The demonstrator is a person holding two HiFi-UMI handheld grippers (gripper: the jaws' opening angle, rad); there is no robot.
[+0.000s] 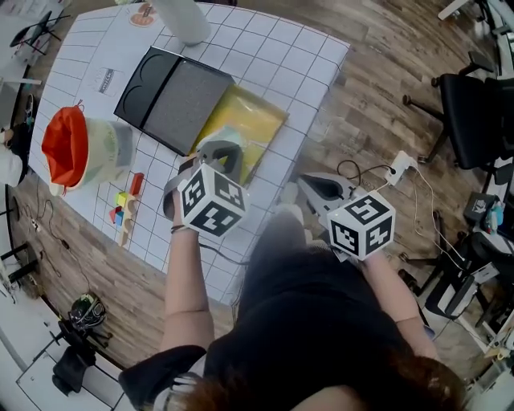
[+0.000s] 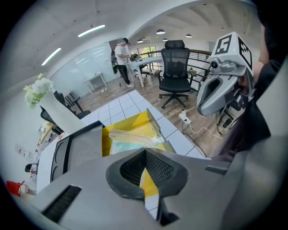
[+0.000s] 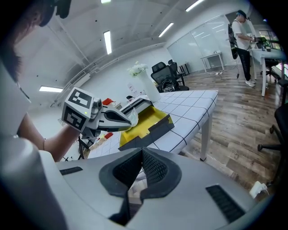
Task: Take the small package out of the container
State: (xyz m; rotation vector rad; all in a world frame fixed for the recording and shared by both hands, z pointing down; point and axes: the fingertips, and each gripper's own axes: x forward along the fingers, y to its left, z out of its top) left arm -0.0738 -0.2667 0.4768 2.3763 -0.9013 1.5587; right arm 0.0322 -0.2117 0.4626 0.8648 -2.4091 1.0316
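Observation:
A black container (image 1: pixel 173 100) lies open on the gridded table, its yellow inside (image 1: pixel 253 112) to the right of the grey lid. My left gripper (image 1: pixel 225 152) hangs just above the yellow part's near end, shut on the edge of a small, pale clear package (image 1: pixel 227 135). In the left gripper view the package (image 2: pixel 132 134) spreads out beyond the closed jaws (image 2: pixel 145 150), over the yellow tray (image 2: pixel 119 126). The right gripper view shows the left gripper (image 3: pixel 130 117) lifting the package (image 3: pixel 127 111) above the container (image 3: pixel 148 123). My right gripper (image 1: pixel 309 186) is shut and empty, off the table's right edge.
A red bag beside a clear jug (image 1: pixel 68 148) stands at the table's left. Coloured blocks (image 1: pixel 124 209) lie near the front edge. A white vase (image 1: pixel 183 20) is at the back. On the floor right: a power strip (image 1: pixel 399 167) and an office chair (image 1: pixel 474 112).

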